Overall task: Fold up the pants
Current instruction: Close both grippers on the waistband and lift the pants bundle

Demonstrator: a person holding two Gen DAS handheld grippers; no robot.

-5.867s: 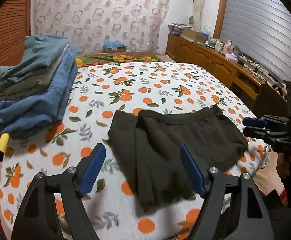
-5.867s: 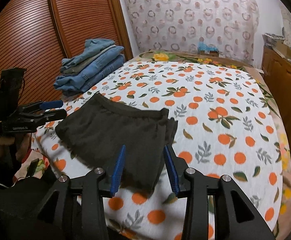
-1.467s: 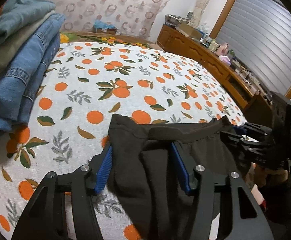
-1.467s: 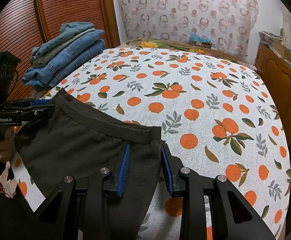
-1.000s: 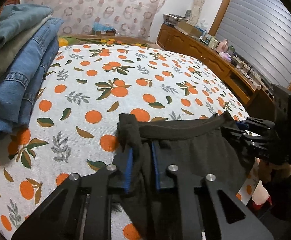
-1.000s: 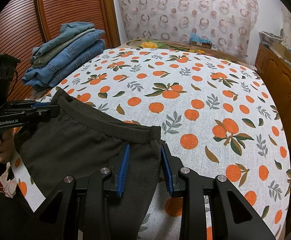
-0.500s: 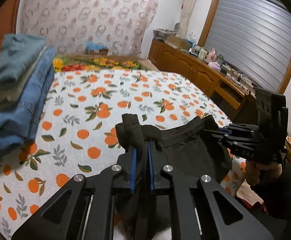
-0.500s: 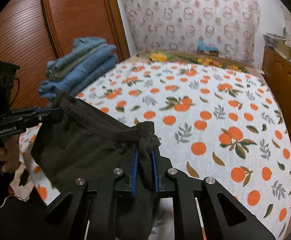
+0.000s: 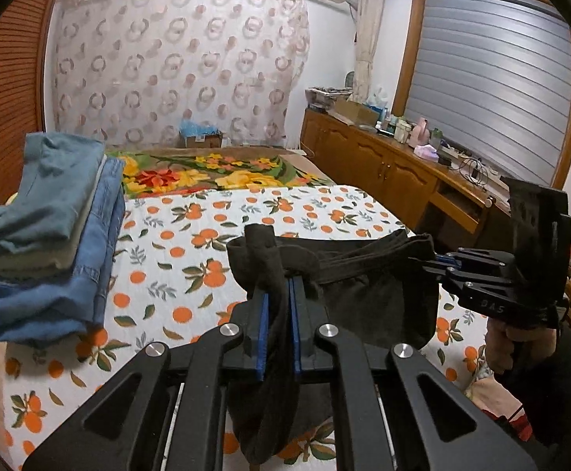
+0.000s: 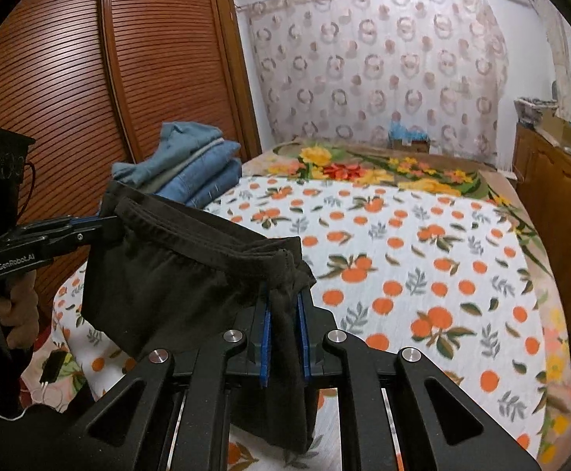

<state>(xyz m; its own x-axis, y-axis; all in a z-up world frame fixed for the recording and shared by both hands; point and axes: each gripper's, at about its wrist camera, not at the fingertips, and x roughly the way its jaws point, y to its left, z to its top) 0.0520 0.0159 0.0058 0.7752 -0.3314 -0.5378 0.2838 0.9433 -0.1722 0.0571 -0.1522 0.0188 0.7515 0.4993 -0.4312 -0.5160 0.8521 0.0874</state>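
The dark pants (image 9: 368,298) hang in the air above the bed, stretched by their waistband between both grippers. My left gripper (image 9: 277,294) is shut on one bunched end of the waistband, cloth drooping below its blue pads. My right gripper (image 10: 284,302) is shut on the other end of the pants (image 10: 167,274). Each view shows the opposite gripper gripping its corner: the right one (image 9: 438,261) at the right edge, the left one (image 10: 101,221) at the left edge. The lower part of the pants sags toward the bed's near edge.
The bed has an orange-print sheet (image 9: 207,235) with a flowered blanket (image 9: 207,170) at its far end. A stack of folded jeans (image 9: 50,235) lies on the left side beside a slatted wooden wardrobe (image 10: 69,78). A wooden cabinet (image 9: 395,172) with clutter runs along the right.
Both grippers closed on the waistband ends and lifted the pants up off the sheet. The views tilted upward, showing more of the far wall.
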